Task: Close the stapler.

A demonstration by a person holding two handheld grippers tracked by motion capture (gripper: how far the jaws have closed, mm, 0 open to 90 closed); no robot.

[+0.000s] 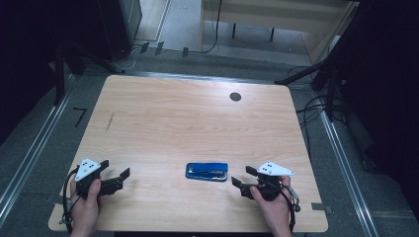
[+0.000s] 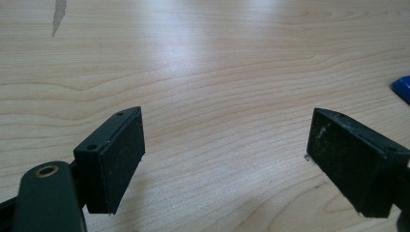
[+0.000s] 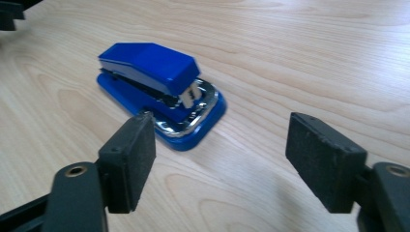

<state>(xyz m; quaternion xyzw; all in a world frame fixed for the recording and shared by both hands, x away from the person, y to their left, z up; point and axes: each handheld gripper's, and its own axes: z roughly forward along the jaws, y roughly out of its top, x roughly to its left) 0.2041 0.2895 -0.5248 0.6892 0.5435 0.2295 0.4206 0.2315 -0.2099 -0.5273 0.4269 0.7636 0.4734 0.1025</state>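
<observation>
Now, stapler: a blue stapler (image 1: 207, 171) lies flat on the wooden table (image 1: 188, 118), near the front edge, between the two grippers and closer to the right one.
Stapler close up: in the right gripper view the stapler (image 3: 159, 92) sits just ahead of the jaws and left of the gap's middle, its metal base plate and white tip turned toward the camera.
Right gripper: the right gripper (image 1: 240, 177) is held by a hand (image 1: 273, 205) at the table's front right, jaws pointing toward the stapler.
Right gripper state: its jaws stand wide apart with nothing between them; in its own view the right gripper (image 3: 221, 145) has bare wood in the gap, and the stapler is near but clear of the pads.
Left gripper: the left gripper (image 1: 114, 174) is held by the other hand (image 1: 86, 205) at the front left, well apart from the stapler.
Left gripper state: wide, nothing held; its own view shows the left gripper (image 2: 226, 145) over bare table.
Stapler from the left: a blue corner of the stapler (image 2: 402, 88) shows at the right edge of the left gripper view.
Table mark: a dark round cap (image 1: 235, 97) sits in the table's far right part.
</observation>
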